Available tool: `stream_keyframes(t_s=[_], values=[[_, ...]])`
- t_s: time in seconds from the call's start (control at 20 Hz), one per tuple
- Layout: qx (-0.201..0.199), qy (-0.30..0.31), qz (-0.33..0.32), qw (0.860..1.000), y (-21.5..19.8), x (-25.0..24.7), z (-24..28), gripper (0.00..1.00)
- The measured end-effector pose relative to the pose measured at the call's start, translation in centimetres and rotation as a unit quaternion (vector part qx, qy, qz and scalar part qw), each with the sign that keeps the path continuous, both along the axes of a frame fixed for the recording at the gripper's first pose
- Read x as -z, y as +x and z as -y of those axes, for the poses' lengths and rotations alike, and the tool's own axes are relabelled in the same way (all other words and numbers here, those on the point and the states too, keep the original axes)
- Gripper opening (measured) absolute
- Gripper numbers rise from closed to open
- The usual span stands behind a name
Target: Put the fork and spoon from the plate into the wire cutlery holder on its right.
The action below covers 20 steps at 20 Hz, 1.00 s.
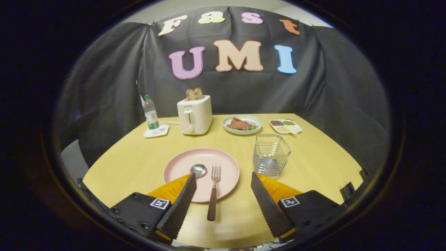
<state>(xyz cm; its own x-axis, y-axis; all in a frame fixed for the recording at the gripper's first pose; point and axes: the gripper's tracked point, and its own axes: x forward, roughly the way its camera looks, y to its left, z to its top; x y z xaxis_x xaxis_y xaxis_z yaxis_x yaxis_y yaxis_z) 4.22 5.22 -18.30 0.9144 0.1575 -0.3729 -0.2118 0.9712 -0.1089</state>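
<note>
Hovering my tongs (pixel 223 188) wide and empty over the bench (pixel 139 164), I see the fork (pixel 213 193) between their tips on the pink plate (pixel 223 160), spoon (pixel 198 170) at its ten o'clock, wire cutlery holder (pixel 271 155) at two o'clock. I should straddle the fork's dark handle squarely before closing.

Tool (pixel 223 183) held low, level, fingers (pixel 181 205) spread wide apart, gripping nothing

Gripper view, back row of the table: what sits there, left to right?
Water bottle → toaster → plate of food → divided condiment tray. The open gripper is held well short of them, its fingers either side of the fork.
</note>
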Motion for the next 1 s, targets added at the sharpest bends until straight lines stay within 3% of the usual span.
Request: stream_keyframes(t_s=[0.4, 0.55, 0.7, 1.0], values=[[-0.023, -0.017, -0.067, 0.997, -0.3, 5.5, -0.4, 0.99], [-0.028, -0.02, -0.077, 0.996, 0.1, 6.2, -0.9, 0.88], [-0.028, -0.019, -0.088, 0.996, 0.3, 6.7, -1.1, 0.75], [-0.021, -0.046, -0.095, 0.994, 0.1, 6.8, -0.6, 0.18]])
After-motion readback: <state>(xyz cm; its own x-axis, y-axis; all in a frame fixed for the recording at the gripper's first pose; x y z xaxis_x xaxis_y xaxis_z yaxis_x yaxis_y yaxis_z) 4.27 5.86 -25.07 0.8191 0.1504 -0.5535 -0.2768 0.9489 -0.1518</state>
